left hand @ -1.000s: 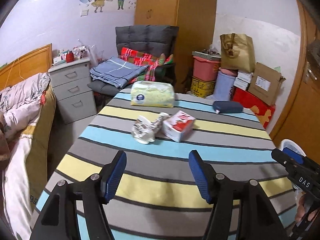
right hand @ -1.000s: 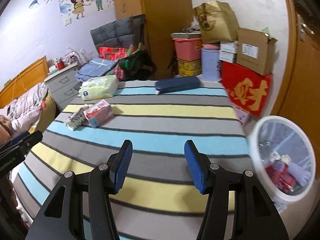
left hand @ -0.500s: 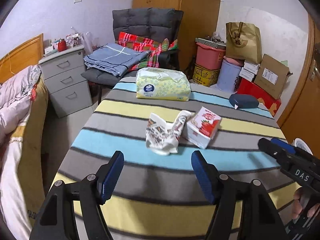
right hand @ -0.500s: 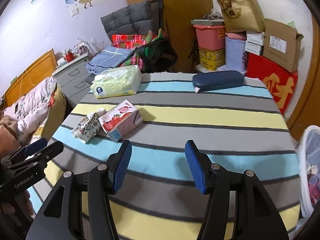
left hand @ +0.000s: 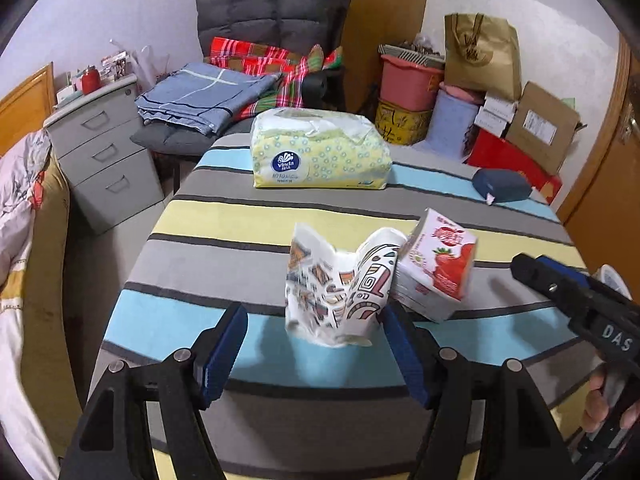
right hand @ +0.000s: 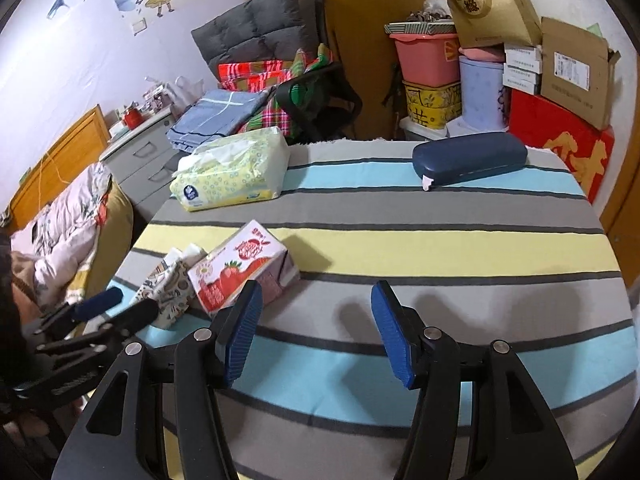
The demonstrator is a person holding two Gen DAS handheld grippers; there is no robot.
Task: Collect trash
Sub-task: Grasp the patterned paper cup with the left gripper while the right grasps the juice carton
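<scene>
Both grippers have closed in on the table since a second ago, the left gripper most. Its spread, empty fingers now flank the wrapper, which lies at 12 o'clock just ahead, crumpled and standing roughly upright, touching the carton at its 2 o'clock. The right gripper, fingers also apart and empty, has the carton at 10 o'clock beside its left finger; the left is nearer the wrapper.
</scene>
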